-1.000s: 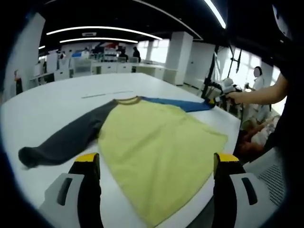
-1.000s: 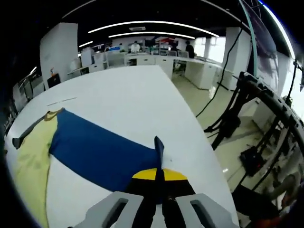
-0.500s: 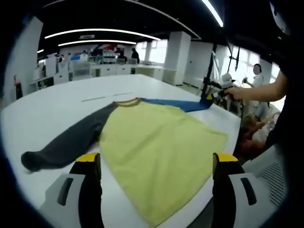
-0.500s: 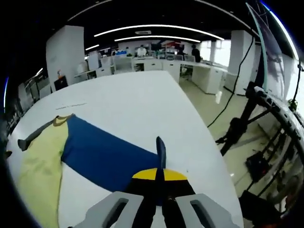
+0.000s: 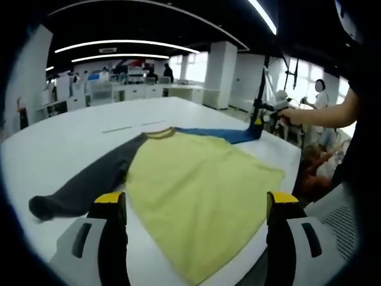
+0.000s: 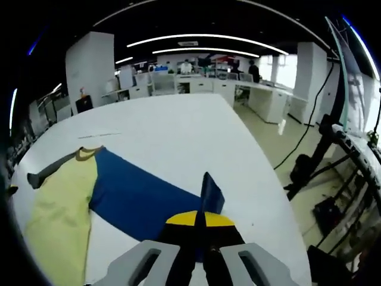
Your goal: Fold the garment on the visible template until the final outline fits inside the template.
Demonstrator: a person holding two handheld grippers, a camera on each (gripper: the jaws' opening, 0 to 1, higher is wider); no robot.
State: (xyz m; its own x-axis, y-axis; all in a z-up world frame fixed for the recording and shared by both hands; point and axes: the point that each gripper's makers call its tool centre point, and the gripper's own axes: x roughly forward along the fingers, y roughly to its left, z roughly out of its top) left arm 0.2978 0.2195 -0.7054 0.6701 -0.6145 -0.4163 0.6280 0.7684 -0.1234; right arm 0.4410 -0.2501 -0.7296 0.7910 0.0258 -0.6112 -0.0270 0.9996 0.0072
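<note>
Garment: long-sleeved cloth shirt (image 5: 196, 185) with yellow-green body, dark grey sleeve (image 5: 89, 182), blue sleeve (image 6: 140, 193) and tan collar (image 5: 159, 131); spread flat on the counter, hem toward the left gripper view's camera.
Counter: wide white top (image 5: 71, 134); shirt near its right edge in the left gripper view; a thin faint line (image 5: 134, 126) marked on the surface just beyond the collar.
Grey sleeve: stretched out to the left in the left gripper view, cuff resting on the counter.
Blue sleeve: stretched the opposite way, lying flat for most of its length; cuff end (image 6: 208, 190) raised off the counter and standing upright.
Left tool (image 5: 196, 205): jaws spread wide, yellow-tipped, one on each side of the shirt's lower part, holding nothing; whether touching the fabric cannot be told.
Right tool (image 6: 199, 219): yellow-tipped jaws pressed together, pinching the blue sleeve's cuff end; seen far off in the left gripper view (image 5: 259, 119) at the counter's far right edge, held by a person's hand (image 5: 292, 115) on an outstretched bare arm.
Surroundings: open office with white desks (image 6: 196, 83), white columns (image 5: 219, 74) and long ceiling light strips (image 6: 208, 40); black stand with cables (image 6: 333, 149) on the floor right of the counter in the right gripper view.
</note>
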